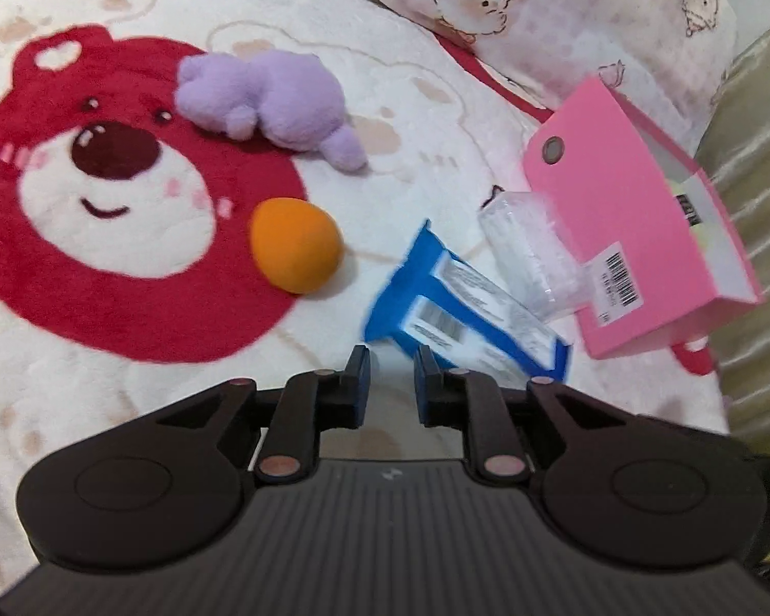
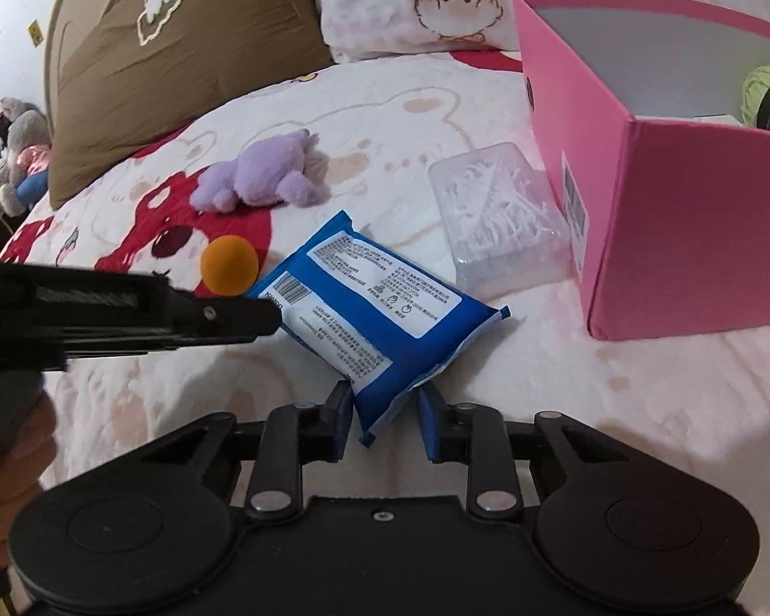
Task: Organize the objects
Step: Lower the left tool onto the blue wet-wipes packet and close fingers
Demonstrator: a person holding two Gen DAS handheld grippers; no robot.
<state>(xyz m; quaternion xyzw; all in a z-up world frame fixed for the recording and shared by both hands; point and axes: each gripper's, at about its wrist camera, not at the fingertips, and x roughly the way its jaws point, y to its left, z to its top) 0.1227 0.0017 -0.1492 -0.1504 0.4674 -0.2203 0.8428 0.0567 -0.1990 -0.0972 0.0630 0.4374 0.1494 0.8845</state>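
Note:
A blue wipes pack (image 2: 380, 308) lies on the bear blanket, also in the left wrist view (image 1: 462, 303). My right gripper (image 2: 387, 410) has its jaws on either side of the pack's near corner, with gaps showing. My left gripper (image 1: 391, 374) is open and empty just short of the pack; it shows from the side in the right wrist view (image 2: 231, 315). An orange ball (image 1: 296, 244) (image 2: 230, 264), a purple plush toy (image 1: 272, 102) (image 2: 264, 174) and a clear plastic box (image 1: 531, 251) (image 2: 498, 210) lie nearby. The pink box (image 1: 631, 215) (image 2: 693, 195) stands open at the right.
A green yarn ball (image 2: 762, 84) and a dark round item sit inside the pink box. A brown pillow (image 2: 179, 61) and a pink-patterned pillow (image 1: 564, 5) lie at the back. A bed edge with olive fabric (image 1: 754, 236) runs along the right.

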